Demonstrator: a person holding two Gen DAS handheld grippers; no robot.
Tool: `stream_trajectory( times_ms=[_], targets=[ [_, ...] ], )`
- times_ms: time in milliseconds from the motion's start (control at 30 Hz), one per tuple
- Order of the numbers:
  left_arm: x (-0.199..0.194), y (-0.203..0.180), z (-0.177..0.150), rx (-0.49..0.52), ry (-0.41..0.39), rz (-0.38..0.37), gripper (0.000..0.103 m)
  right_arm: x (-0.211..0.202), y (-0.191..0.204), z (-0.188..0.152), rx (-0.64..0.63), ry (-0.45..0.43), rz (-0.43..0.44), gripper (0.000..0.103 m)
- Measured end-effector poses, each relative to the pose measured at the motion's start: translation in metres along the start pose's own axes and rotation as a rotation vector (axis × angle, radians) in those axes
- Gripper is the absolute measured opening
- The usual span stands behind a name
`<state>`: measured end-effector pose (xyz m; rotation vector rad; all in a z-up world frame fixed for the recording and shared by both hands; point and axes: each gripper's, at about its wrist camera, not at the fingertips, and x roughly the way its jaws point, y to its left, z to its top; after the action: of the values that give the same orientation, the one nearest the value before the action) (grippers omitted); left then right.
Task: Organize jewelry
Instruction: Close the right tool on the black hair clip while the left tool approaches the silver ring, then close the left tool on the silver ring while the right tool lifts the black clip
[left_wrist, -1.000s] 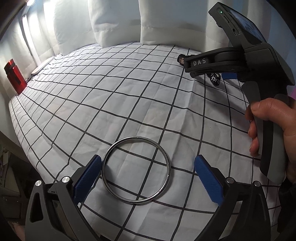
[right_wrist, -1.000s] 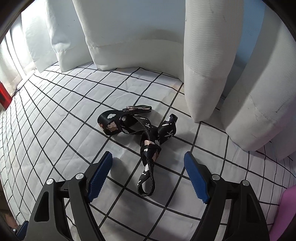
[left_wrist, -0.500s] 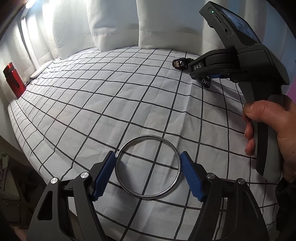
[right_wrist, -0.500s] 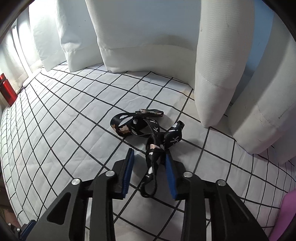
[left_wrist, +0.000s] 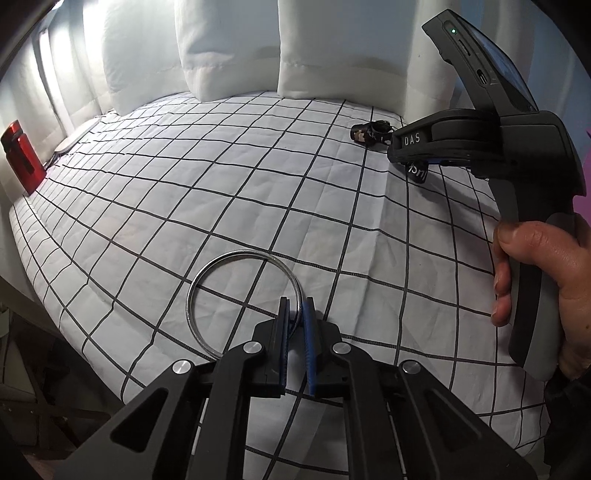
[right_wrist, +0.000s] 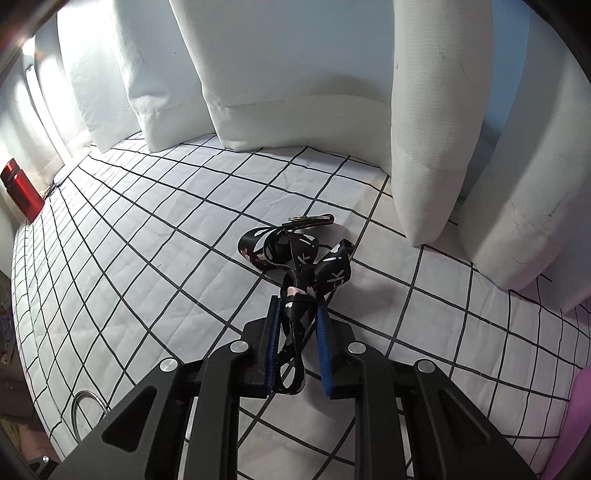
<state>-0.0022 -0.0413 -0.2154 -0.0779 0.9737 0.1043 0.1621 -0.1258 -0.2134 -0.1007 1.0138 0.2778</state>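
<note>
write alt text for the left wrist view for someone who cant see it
The left gripper is shut on the rim of a silver bangle lying on a white bedsheet with a black grid. To the right, a hand holds the right gripper over a black printed strap near white pillows; a red bottle stands far left.

Left claw (left_wrist: 294, 314) pinches the silver bangle's (left_wrist: 207, 280) rim on the checked sheet (left_wrist: 221, 177).
</note>
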Motion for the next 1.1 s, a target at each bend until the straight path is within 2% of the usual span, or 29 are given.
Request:
stream_trajectory(
  times_ms=[33,100,133,200,233,267,333,433,733,833,867,900,1100],
  targets=[
    [0.0,0.001,0.0,-0.001,-0.002,0.015,0.019,0.0,0.0,-0.001,0.0,0.0,-0.001,0.018],
    [-0.001,0.007,0.002,-0.016,-0.012,0.033,0.068,0.001,0.0,-0.002,-0.002,0.003,-0.006,0.018],
    [-0.004,0.01,0.003,-0.029,-0.029,0.038,0.073,0.001,0.0,-0.002,-0.001,0.003,-0.006,0.018],
    [-0.006,0.014,0.005,-0.038,-0.049,0.06,0.074,0.002,0.0,-0.002,-0.001,0.001,-0.009,0.018],
    [-0.005,0.016,0.006,-0.04,-0.041,0.068,0.076,0.002,0.001,-0.002,-0.001,0.002,-0.01,0.018],
    [-0.002,0.017,0.007,-0.046,-0.028,0.076,0.084,0.002,0.001,-0.001,-0.001,0.003,-0.01,0.018],
    [0.004,0.022,0.008,-0.062,-0.006,0.09,0.085,0.003,0.002,-0.001,-0.002,0.004,-0.013,0.018],
    [0.013,0.028,0.008,-0.086,0.016,0.127,0.098,0.004,0.003,-0.001,-0.006,0.006,-0.014,0.018],
    [0.016,0.03,0.008,-0.117,0.001,0.099,0.096,0.007,0.003,0.001,0.01,0.001,-0.015,0.018],
    [0.012,0.025,0.008,-0.091,-0.008,0.073,0.083,0.008,0.003,0.001,0.009,0.0,-0.017,0.018],
    [0.01,0.021,0.008,-0.076,-0.012,0.066,0.073,0.008,0.003,0.001,0.011,0.0,-0.019,0.018],
    [0.009,0.018,0.008,-0.065,-0.013,0.063,0.071,0.008,0.004,0.002,0.011,0.0,-0.02,0.018],
    [0.007,0.02,0.011,-0.08,-0.007,0.04,0.07,0.005,0.004,0.0,0.015,-0.012,-0.023,0.018]
  ],
)
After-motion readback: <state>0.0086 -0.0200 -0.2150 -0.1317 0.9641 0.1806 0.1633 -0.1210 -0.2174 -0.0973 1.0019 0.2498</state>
